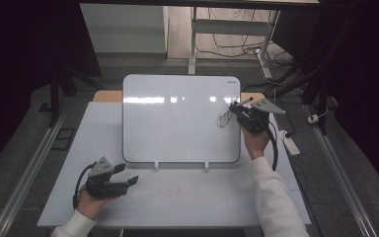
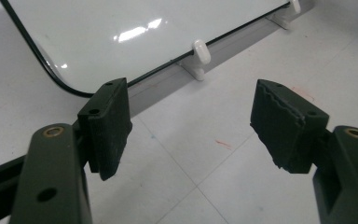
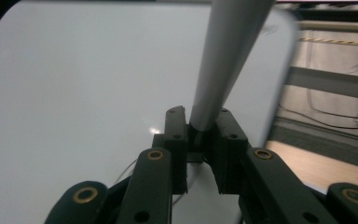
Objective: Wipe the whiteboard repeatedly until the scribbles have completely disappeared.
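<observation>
Two grippers divide our work: the right gripper (image 1: 240,110) clamps a marker (image 3: 228,60) against the whiteboard (image 1: 177,118) beside a black sketch (image 1: 223,120), likely drawing; the left gripper (image 1: 128,175) rests wide, empty, on the table (image 1: 187,197).

Glossy whiteboard (image 1: 177,118); matt table (image 1: 187,197)

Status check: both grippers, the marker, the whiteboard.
Right gripper shut on marker, at the whiteboard by a black scribble. Left gripper open, empty, low over the table. Nothing in the way.
</observation>
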`<state>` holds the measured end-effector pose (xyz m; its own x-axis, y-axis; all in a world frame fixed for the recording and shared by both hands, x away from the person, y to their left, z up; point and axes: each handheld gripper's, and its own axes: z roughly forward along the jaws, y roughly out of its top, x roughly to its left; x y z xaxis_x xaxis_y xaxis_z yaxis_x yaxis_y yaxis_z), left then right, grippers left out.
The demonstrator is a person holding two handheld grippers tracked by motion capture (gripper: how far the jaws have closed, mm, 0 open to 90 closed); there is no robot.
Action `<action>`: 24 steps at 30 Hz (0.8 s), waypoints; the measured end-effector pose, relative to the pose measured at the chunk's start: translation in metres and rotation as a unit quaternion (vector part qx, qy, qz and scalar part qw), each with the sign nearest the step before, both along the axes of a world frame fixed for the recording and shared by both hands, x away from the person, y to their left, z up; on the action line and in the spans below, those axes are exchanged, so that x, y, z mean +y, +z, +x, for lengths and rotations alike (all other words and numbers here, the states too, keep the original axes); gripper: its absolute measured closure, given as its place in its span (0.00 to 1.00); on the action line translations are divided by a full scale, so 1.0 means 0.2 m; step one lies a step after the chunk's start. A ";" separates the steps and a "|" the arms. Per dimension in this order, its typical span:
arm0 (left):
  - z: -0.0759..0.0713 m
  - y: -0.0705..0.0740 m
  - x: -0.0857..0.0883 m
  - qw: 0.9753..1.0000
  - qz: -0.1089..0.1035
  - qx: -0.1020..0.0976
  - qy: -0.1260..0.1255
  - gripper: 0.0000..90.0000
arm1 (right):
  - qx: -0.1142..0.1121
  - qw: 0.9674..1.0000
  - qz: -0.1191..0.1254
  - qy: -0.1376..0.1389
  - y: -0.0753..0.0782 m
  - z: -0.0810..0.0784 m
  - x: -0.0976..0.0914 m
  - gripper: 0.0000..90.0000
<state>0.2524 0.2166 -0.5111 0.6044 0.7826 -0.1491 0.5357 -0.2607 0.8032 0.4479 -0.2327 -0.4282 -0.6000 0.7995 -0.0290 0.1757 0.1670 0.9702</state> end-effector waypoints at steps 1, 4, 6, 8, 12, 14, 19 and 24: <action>0.00 0.00 0.00 1.000 0.001 0.000 -0.001 0.33 | -0.003 1.000 -0.012 0.007 -0.01 -0.01 0.01 0.86; 0.00 0.00 -0.01 1.000 0.003 0.000 -0.003 0.33 | -0.009 1.000 -0.012 -0.013 0.01 0.00 -0.03 0.86; -0.01 0.01 -0.01 1.000 0.003 -0.003 -0.003 0.33 | -0.001 1.000 0.014 -0.019 0.01 0.02 -0.06 0.86; -0.01 0.01 -0.01 1.000 0.000 -0.006 -0.001 0.33 | -0.002 1.000 -0.011 -0.009 0.00 0.00 -0.03 0.86; 0.00 0.00 0.00 1.000 -0.001 0.001 0.001 0.33 | -0.003 0.998 -0.063 0.030 -0.02 -0.05 0.03 0.86; 0.00 0.00 -0.01 1.000 0.001 0.001 0.000 0.33 | -0.008 0.999 -0.039 0.010 -0.01 -0.03 -0.01 0.86; -0.01 0.01 0.00 1.000 -0.005 -0.003 0.002 0.33 | 0.002 1.000 -0.028 0.013 -0.02 -0.04 -0.03 0.86; 0.00 0.00 0.00 1.000 -0.002 0.000 0.001 0.33 | 0.002 0.998 -0.053 0.034 -0.06 -0.08 -0.02 0.86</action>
<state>0.2524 0.2167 -0.5109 0.6027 0.7833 -0.1523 0.5362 -0.2562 0.8043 0.4309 -0.2367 -0.4396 -0.6527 0.7497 -0.1093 0.1640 0.2806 0.9457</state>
